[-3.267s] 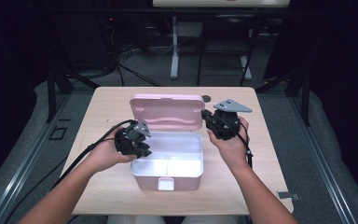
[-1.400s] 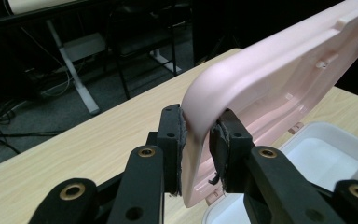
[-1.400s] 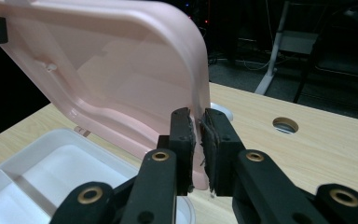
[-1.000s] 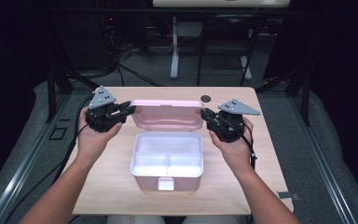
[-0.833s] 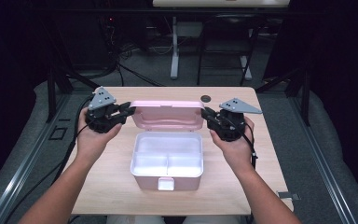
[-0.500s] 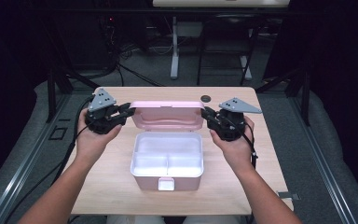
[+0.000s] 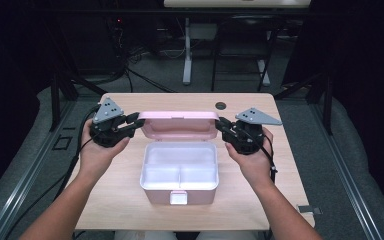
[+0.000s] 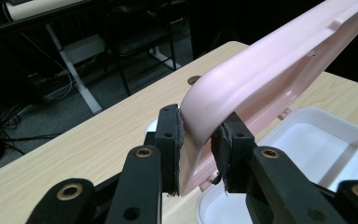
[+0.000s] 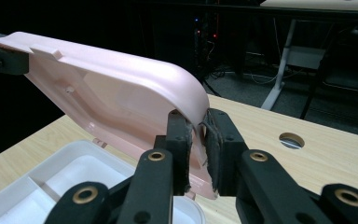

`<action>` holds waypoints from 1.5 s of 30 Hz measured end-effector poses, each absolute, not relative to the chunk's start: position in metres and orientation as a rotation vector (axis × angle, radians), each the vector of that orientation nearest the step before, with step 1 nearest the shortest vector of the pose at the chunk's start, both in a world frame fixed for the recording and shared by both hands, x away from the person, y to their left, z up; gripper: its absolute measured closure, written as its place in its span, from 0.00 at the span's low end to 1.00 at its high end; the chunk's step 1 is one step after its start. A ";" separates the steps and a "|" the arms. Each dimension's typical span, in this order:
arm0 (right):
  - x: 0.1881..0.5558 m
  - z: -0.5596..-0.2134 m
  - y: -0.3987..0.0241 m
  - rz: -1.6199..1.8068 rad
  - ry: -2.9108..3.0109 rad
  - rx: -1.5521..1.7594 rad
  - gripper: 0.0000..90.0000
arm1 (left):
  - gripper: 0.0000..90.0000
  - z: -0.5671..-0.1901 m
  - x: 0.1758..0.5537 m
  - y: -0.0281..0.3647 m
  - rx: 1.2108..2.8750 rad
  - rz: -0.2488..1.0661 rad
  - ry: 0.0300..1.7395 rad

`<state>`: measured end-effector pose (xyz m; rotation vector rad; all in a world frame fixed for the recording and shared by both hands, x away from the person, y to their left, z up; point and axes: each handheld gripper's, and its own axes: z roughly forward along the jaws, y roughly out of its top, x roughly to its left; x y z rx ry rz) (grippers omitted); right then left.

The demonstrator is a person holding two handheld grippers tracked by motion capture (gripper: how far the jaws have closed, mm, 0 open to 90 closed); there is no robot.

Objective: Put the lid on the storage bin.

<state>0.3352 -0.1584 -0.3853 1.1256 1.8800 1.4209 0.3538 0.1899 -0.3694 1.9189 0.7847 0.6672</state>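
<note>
Both tongs are gripping the pink lid point(image 7: 178, 124) at center frame: left tongs point(image 7: 136, 123) are straddling its left corner, jaws just easing apart with the rim between them, right tongs point(image 7: 221, 123) are pinching its right corner. Lid is standing tilted above the rear edge of the white 2-compartment box point(image 7: 179, 170) on the worktop point(image 7: 280, 170).
</note>
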 end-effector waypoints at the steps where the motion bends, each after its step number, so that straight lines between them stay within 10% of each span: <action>1: 0.335 -0.385 -0.159 1.421 1.882 1.125 0.88 | 0.81 -0.369 0.352 0.190 1.923 0.668 0.781; 45: 0.291 -0.402 -0.165 1.425 1.968 1.073 0.86 | 0.81 -0.392 0.310 0.209 1.942 0.538 0.736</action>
